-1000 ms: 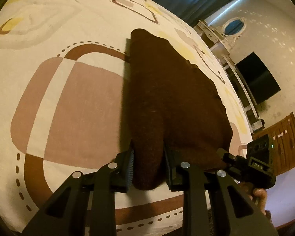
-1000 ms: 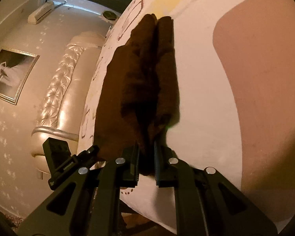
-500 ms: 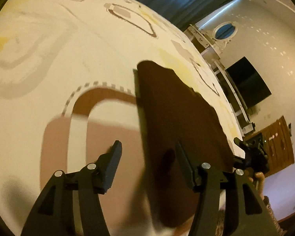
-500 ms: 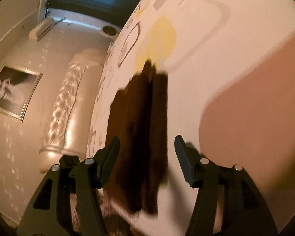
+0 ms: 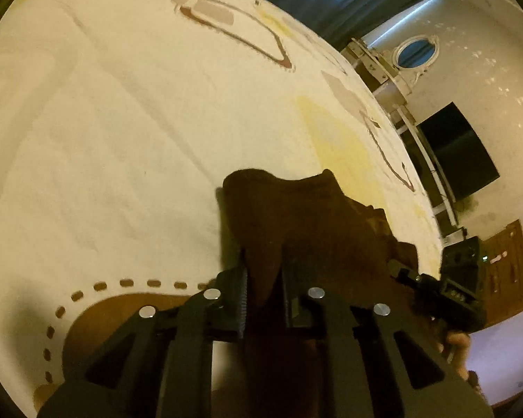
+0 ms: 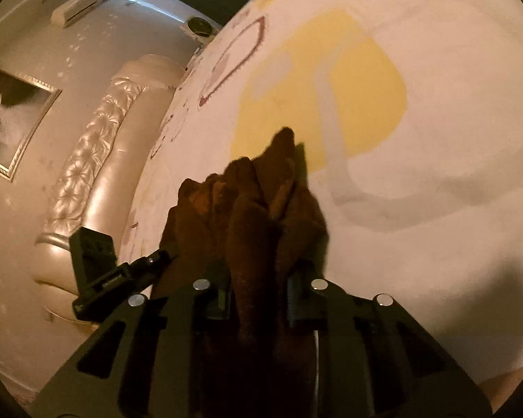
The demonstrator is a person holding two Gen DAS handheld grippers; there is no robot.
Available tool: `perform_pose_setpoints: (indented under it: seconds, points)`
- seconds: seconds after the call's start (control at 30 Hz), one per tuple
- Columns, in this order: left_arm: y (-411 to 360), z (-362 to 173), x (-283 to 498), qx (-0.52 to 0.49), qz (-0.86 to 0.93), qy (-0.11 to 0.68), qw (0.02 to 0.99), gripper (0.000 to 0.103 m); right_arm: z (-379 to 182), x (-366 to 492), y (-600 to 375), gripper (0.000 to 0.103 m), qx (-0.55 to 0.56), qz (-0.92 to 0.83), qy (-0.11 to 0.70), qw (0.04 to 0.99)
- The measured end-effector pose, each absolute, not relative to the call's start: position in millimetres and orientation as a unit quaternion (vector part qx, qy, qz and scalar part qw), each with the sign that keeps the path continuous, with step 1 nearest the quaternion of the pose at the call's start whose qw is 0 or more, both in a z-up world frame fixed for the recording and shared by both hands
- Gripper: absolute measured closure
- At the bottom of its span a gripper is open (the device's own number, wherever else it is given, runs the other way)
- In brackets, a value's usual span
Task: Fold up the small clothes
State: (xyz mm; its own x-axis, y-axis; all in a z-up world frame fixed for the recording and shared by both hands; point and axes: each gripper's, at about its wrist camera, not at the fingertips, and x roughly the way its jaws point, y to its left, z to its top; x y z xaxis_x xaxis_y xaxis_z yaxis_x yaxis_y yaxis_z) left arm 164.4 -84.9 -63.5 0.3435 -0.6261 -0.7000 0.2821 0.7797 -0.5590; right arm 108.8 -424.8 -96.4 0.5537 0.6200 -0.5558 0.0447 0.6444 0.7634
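Observation:
A dark brown small garment (image 5: 317,230) lies bunched on the cream patterned bed cover (image 5: 122,122). My left gripper (image 5: 265,289) is shut on its near edge, with cloth pinched between the two black fingers. In the right wrist view the same brown garment (image 6: 247,209) rises in folds ahead of my right gripper (image 6: 258,296), which is shut on its other near edge. The right gripper also shows in the left wrist view (image 5: 442,292) at the garment's right side, and the left gripper shows in the right wrist view (image 6: 118,271).
The bed cover has brown, pink and yellow shapes (image 6: 317,97). A padded headboard (image 6: 97,160) and a framed picture (image 6: 14,122) are to the left. A dark screen (image 5: 456,149), a shelf and a wooden cabinet (image 5: 505,271) stand beyond the bed's right edge.
Both grippers let go of the garment, opened, moved forward over it, and have now shut on it again farther along. The garment is now bunched and shorter than before.

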Motion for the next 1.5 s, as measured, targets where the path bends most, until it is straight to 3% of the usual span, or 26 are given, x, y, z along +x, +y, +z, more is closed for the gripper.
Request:
perform_pose_setpoints:
  seconds: [0.3,0.87,1.03,1.23,1.37,1.5]
  points:
    - [-93.7,-43.3,173.2,-0.107,-0.247,0.454,0.849,0.089,-78.6,128.8,-426.4,0.084,0.354,0.173,0.399,0.828]
    - [-104.0,-55.7,185.7,-0.076,-0.229,0.458,0.856,0.088,-103.9,144.8,-430.0,0.084,0.385,0.160,0.404,0.815]
    - [-106.4,-52.6,181.7,-0.058,-0.237,0.456,0.856,0.084,-104.3,137.2,-436.3,0.073,0.422,0.164,0.402,0.796]
    - [-91.8,-47.2,158.5,-0.064,-0.258,0.471,0.841,0.063,-99.2,104.2,-446.8,0.052,0.452,0.180,0.395,0.779]
    - [-70.2,-49.2,132.9,-0.114,-0.276,0.494,0.817,0.039,-96.1,69.9,-453.1,0.044,0.459,0.178,0.395,0.775]
    - [-51.6,-52.5,102.5,-0.161,-0.290,0.510,0.794,0.035,-97.1,40.5,-446.1,0.043,0.465,0.186,0.405,0.765]
